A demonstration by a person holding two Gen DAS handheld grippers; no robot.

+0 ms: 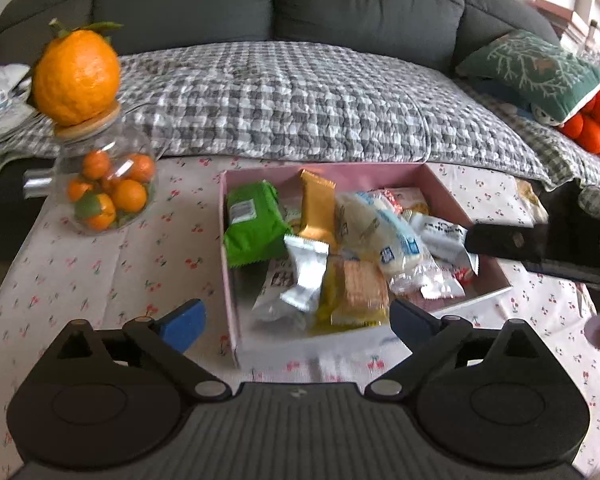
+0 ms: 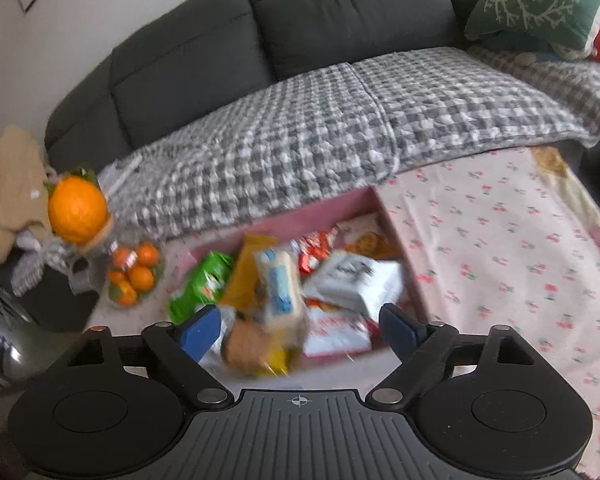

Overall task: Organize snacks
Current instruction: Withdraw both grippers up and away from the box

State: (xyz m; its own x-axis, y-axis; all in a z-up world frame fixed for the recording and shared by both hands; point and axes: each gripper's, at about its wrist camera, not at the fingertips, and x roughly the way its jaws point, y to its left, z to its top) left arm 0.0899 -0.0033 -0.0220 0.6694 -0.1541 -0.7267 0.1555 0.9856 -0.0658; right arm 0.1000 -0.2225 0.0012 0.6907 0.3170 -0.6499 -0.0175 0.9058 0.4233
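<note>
A pink box (image 1: 444,188) sits on the cherry-print tablecloth and holds several wrapped snacks: a green pack (image 1: 254,224), a gold pack (image 1: 318,210), a silver pack (image 1: 306,274), a white-blue pack (image 1: 384,236) and a yellow cracker pack (image 1: 356,296). My left gripper (image 1: 298,322) is open and empty, just in front of the box's near wall. My right gripper (image 2: 300,328) is open and empty above the box's (image 2: 396,228) near side; its black body (image 1: 540,244) shows at the right in the left wrist view.
A glass jar of small oranges (image 1: 108,188) with a big orange (image 1: 76,76) on its lid stands left of the box. A grey sofa with a checked blanket (image 1: 300,96) runs behind the table. A yellowish packet (image 1: 530,200) lies at the table's far right.
</note>
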